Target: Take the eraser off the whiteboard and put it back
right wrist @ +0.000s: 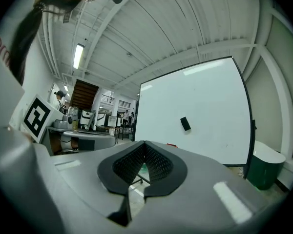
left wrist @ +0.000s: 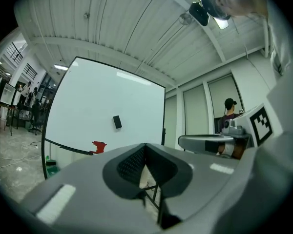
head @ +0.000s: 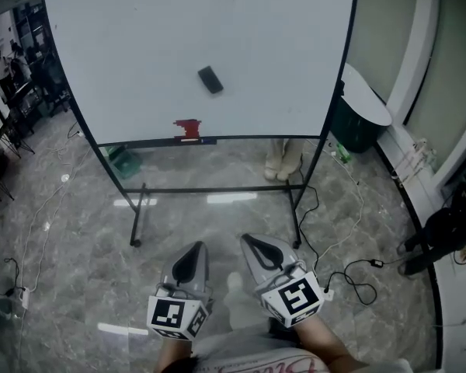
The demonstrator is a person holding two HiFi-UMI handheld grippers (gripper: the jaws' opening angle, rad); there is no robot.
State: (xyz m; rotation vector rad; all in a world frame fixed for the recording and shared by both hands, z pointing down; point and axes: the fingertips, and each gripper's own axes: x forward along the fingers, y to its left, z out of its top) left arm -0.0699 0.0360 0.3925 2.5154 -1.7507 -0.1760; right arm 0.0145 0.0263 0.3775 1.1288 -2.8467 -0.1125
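Two grippers sit low in the head view, the left gripper (head: 194, 253) and the right gripper (head: 252, 245) side by side, both pointing level toward the whiteboard (head: 140, 45). Each has its jaws pressed together with nothing between them.

The eraser (head: 210, 79) sticks flat to the board's face, a little below the middle and above the tray, where a red thing (head: 189, 129) lies. It is well apart from both sets of jaws, straight ahead across the floor (head: 78, 231) and higher than they point. Its long axis tilts, running from upper left to lower right in the head view. Neither gripper is clearly nearer. The left gripper's tip lies slightly closer to the line beneath it, so either could reach, I judge.

The eraser is a small, dark rectangular block, plain against the blank white board.
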